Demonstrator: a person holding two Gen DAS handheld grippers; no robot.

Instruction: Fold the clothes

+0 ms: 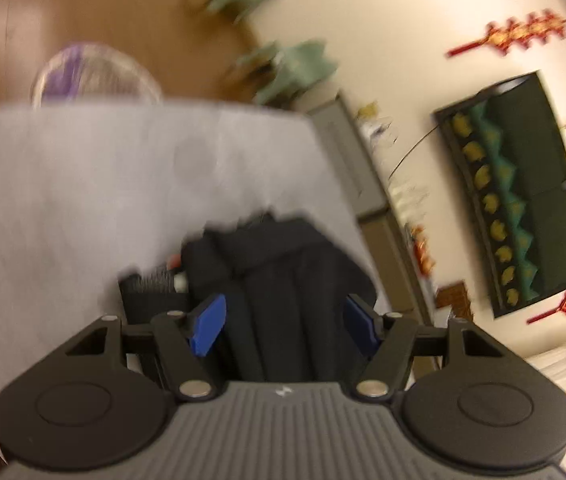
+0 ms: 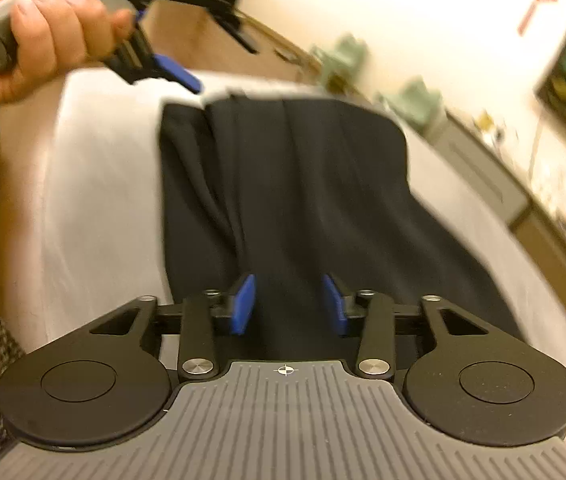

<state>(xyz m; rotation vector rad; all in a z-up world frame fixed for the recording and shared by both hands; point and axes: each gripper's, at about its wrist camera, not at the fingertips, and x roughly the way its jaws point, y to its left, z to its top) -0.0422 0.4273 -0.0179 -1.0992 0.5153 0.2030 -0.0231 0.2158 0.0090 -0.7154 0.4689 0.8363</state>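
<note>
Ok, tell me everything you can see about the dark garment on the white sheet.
The dark garment is black or very dark navy, of soft cloth. It lies in long lengthwise folds on the white sheet. The right hand-held gripper has open jaws astride its near end. The left hand-held gripper, also open, straddles it.

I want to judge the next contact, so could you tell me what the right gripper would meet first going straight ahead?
Probably the dark navy garment, already lying between the right gripper's open blue fingers.
</note>
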